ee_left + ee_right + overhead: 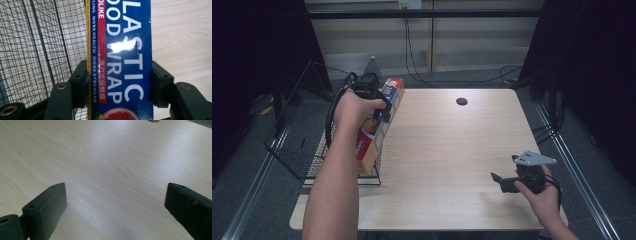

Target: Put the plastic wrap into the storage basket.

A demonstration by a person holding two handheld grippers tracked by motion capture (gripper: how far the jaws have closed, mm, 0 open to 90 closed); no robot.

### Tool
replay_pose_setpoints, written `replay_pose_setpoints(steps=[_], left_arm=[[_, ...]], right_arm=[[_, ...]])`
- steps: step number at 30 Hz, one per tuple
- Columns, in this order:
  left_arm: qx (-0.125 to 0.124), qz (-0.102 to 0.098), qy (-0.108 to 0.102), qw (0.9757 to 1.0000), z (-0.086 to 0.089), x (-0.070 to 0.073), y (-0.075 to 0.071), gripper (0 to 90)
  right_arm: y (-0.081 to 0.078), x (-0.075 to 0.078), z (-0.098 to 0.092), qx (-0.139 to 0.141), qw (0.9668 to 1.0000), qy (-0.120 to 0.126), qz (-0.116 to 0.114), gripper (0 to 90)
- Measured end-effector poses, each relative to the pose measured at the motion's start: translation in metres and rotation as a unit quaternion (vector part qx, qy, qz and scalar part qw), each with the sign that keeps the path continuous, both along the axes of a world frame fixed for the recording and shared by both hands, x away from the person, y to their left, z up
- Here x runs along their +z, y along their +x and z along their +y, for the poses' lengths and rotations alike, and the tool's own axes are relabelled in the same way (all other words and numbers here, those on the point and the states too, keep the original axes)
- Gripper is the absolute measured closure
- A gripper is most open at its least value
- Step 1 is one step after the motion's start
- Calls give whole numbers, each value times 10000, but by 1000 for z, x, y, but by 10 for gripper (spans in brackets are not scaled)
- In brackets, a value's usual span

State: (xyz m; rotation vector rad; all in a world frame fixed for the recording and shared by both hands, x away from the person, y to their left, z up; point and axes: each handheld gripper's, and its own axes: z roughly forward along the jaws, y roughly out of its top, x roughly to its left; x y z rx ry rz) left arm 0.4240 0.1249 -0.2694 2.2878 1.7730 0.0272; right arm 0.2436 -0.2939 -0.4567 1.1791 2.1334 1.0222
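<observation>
A long plastic food wrap box (379,127), blue, red and yellow, is held over the right edge of a black wire basket (299,150) at the table's left side. My left gripper (379,102) is shut on the plastic food wrap box (122,60), one jaw on each long side. In the left gripper view the wire basket (32,50) lies to the left of the box. My right gripper (499,182) rests low near the table's front right, held by a hand. Its jaws stand wide apart with nothing between them, the right gripper (115,202) over bare wood.
The light wooden table (452,150) has a round dark cable hole (461,101) at the back centre. Cables trail on the floor behind the table. Metal rails run along the floor on both sides.
</observation>
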Motion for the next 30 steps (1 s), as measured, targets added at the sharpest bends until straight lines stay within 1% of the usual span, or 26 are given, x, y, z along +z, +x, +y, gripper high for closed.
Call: replay_pose_setpoints(steps=[4,7,8,9,10,13,19,23,25,26,30], left_arm=[[26,-41,21,10000,3,4,-1,440],[36,-40,0,10000,6,5,0,440],[92,-39,-45,9999,8,7,-1,440],[92,-39,-45,9999,8,7,-1,440],[75,-20,-2,10000,11,9,0,440],[89,-37,27,9999,13,9,0,440],[168,-40,16,9998,23,13,0,440],[267,-79,1,9996,29,16,1,440],[223,-76,27,9997,31,17,1,440],[265,-80,14,9996,33,18,1,439],[303,-91,39,9995,37,20,1,440]], right_arm=[[0,-1,0,1,10000,-16,5,39],[0,-1,0,-19,10000,-19,3,39],[0,-1,0,-31,10000,-33,-9,39],[0,-1,0,-31,10000,-33,-9,39],[0,-1,0,-4,10000,-26,1,39],[0,-1,0,-23,10000,-19,-10,39],[0,-1,0,-30,10000,-24,-8,38],[0,-1,0,-29,10000,-26,-10,39],[0,-1,0,-35,10000,-36,0,39],[0,-1,1,-58,10000,-65,-37,39],[0,-1,1,-35,10000,-44,-47,39]])
